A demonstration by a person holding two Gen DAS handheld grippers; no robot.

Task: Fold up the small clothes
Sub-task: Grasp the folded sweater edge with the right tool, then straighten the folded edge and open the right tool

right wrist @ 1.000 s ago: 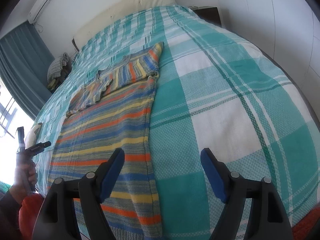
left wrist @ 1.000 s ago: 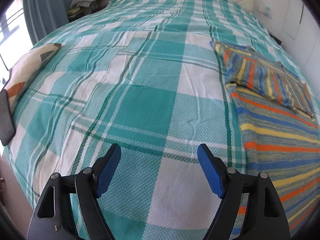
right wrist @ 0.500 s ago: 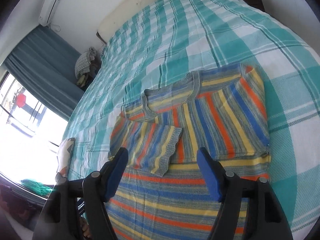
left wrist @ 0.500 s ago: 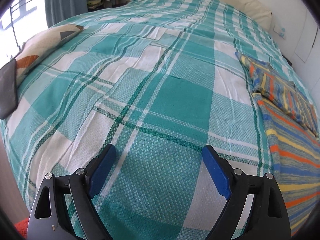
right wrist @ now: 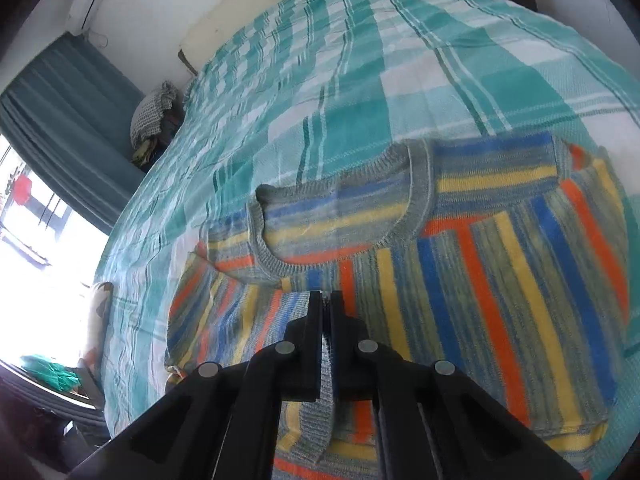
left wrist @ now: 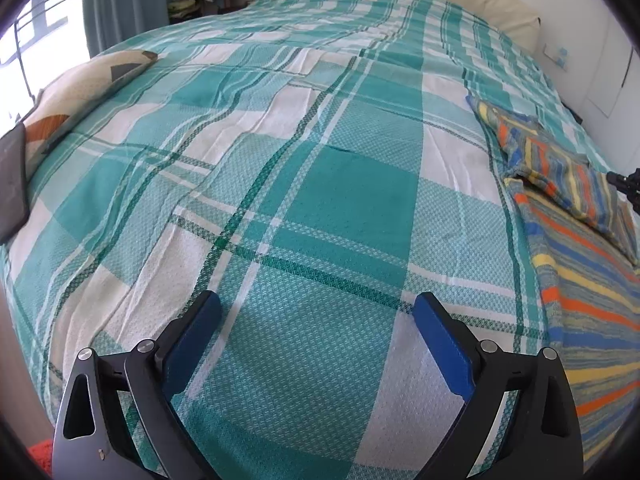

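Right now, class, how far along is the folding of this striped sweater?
Done: both sleeves of the striped sweater are folded across the chest. In hand: the right claw is shut on a sleeve's cuff; the left claw is opening over the plaid bedspread, holding nothing. Left: folding the body.

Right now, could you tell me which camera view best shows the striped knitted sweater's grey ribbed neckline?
The right wrist view: the grey ribbed neckline curves fully visible. The left wrist view shows only the striped knitted sweater edge-on, neckline hidden.

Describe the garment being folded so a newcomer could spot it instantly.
On the bed's teal-and-white plaid cover lies one knitted sweater, its sleeves already folded in. Orange, yellow, blue and grey stripes and a ribbed grey round neck distinguish it.
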